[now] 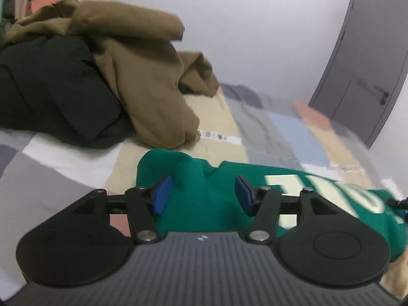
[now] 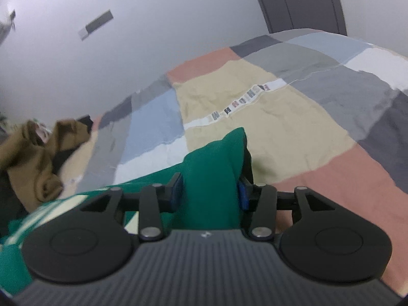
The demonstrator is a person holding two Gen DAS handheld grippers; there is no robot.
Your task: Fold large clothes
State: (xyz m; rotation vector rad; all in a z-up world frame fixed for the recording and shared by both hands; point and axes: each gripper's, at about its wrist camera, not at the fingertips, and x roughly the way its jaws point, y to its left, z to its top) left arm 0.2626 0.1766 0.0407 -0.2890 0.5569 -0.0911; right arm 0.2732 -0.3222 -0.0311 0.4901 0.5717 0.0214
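The left gripper (image 1: 202,195) is reaching over a green sweatshirt (image 1: 204,199) with pale lettering, its blue pads (image 1: 161,195) standing fairly wide with bunched green cloth lying between them. Whether the pads are actually pinching that cloth cannot be told from the left wrist view; they look apart from it on both sides.

The right gripper (image 2: 210,195) is gripping a raised ridge of the same green sweatshirt (image 2: 216,168), its jaws narrowed onto the fold so the fabric is peaking up between the pads. Holding one gathered part in each gripper probably serves to lift and spread the garment flat before folding, since the cloth is sagging between the two tools.

The sweatshirt is lying at the near edge of the patchwork bedspread (image 2: 267,117), over its beige and pink panels. Toward the far left corner of the bed a brown hoodie (image 1: 142,76) is heaped over a black jacket (image 1: 51,86), likely waiting their turn and kept out of the working area.

Ahead of the right gripper the bedspread is lying open as far as the far edge near the grey door (image 2: 298,0), giving plenty of room to draw the garment out. The left side is tighter: the brown hoodie's hem is coming down near the green cloth, so spreading leftward risks dragging into the pile.
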